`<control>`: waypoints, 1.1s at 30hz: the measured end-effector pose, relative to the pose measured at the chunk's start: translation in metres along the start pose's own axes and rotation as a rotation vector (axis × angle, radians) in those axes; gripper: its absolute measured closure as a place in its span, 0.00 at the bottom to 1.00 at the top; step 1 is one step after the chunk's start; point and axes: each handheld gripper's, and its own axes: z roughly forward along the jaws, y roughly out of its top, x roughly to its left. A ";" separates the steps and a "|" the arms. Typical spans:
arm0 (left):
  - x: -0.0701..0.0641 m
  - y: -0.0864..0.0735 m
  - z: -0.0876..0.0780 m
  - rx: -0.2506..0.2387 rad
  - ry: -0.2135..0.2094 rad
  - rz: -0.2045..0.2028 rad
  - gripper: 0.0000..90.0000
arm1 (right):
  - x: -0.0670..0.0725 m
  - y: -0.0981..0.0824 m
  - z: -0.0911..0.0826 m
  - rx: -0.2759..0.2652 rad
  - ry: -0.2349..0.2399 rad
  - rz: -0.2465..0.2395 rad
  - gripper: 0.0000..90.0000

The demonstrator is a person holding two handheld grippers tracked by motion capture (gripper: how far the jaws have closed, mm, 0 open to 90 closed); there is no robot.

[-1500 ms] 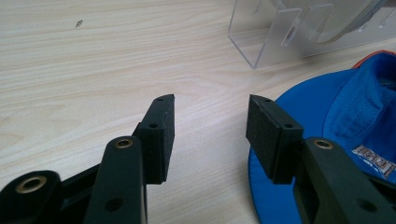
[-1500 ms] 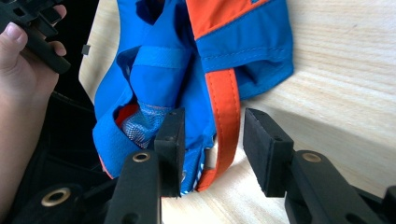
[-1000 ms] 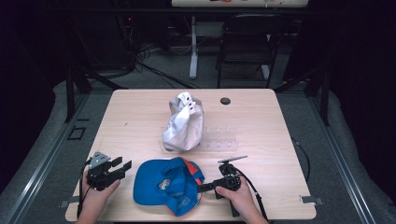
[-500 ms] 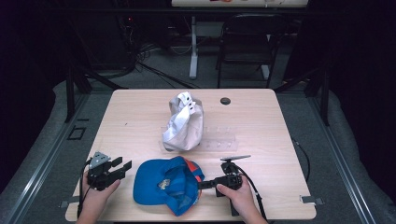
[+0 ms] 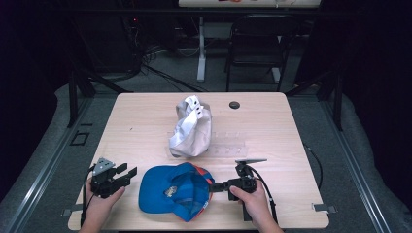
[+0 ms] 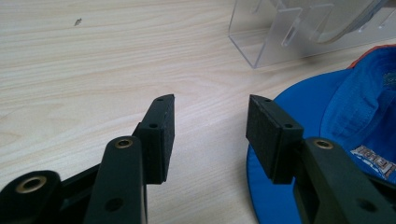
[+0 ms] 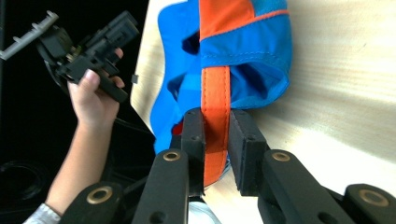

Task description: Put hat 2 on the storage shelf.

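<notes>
1. Since the earlier frames: right tool (image 5: 214,186) closing in on the cap's rear, jaws just drawn nearer together with the orange strap (image 7: 215,126) between them; left tool (image 5: 127,174) unmoved.
2. Blue cap (image 5: 167,190) lying upside down on the near edge of the surface (image 5: 286,131), between the two tools, brim toward the left tool, strap end toward the right one.
3. Right tool: held level, reaching leftward; pads pinching the orange strap, one on each face, as seen in the right gripper view.
4. Left tool: jaws spread, nothing between them; hovering just beside the cap's brim, apart from it. Bare wood showing between the pads (image 6: 163,135) in the left gripper view, blue fabric beyond the right-hand pad.
5. White cap (image 5: 190,127) sitting on a clear acrylic stand (image 5: 227,144) beyond the blue cap, near mid-surface, well apart from both tools.
6. Small black disc (image 5: 234,105) near the far edge.
</notes>
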 end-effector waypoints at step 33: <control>0.001 0.000 -0.001 -0.007 0.007 0.003 0.59 | 0.029 0.027 -0.082 -0.112 0.100 0.032 0.87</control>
